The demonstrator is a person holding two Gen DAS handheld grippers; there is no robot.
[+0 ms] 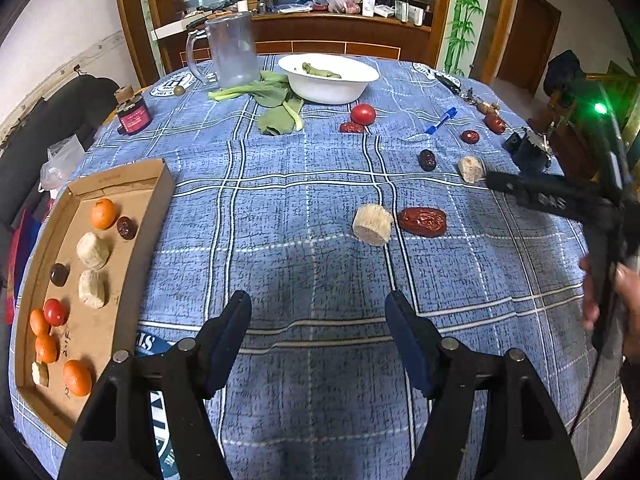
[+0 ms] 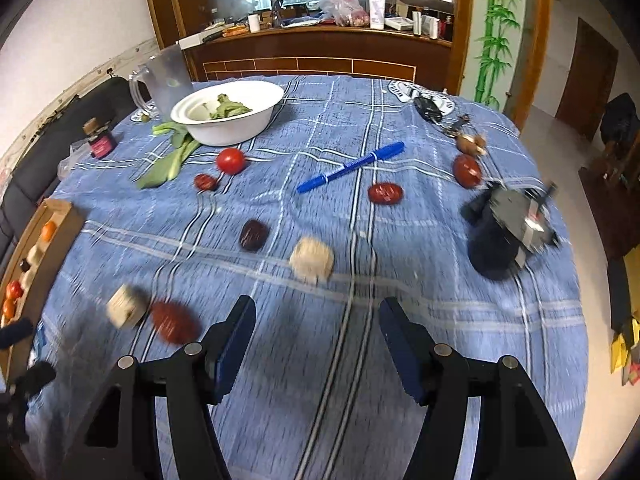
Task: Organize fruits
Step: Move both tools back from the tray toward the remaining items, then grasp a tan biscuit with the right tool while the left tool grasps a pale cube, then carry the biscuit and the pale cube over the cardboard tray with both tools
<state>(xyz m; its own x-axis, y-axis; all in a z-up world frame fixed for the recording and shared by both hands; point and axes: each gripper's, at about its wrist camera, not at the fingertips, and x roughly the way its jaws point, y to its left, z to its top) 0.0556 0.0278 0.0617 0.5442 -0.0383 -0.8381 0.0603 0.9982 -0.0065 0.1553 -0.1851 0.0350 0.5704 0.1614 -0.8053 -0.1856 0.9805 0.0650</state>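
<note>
Both fingers (image 1: 318,336) (image 2: 318,338) spread, empty; red date (image 1: 422,221) lies flat, long axis left-right, beside pale chunk (image 1: 373,224).

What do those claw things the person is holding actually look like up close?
Each is black plastic. The left gripper and right gripper have two wedge-shaped fingers faced with dark blue pads and joined by round silver pivot pins. From the left camera, the right tool shows a green light, white lettering, a thin black cable and a bare hand.
</note>
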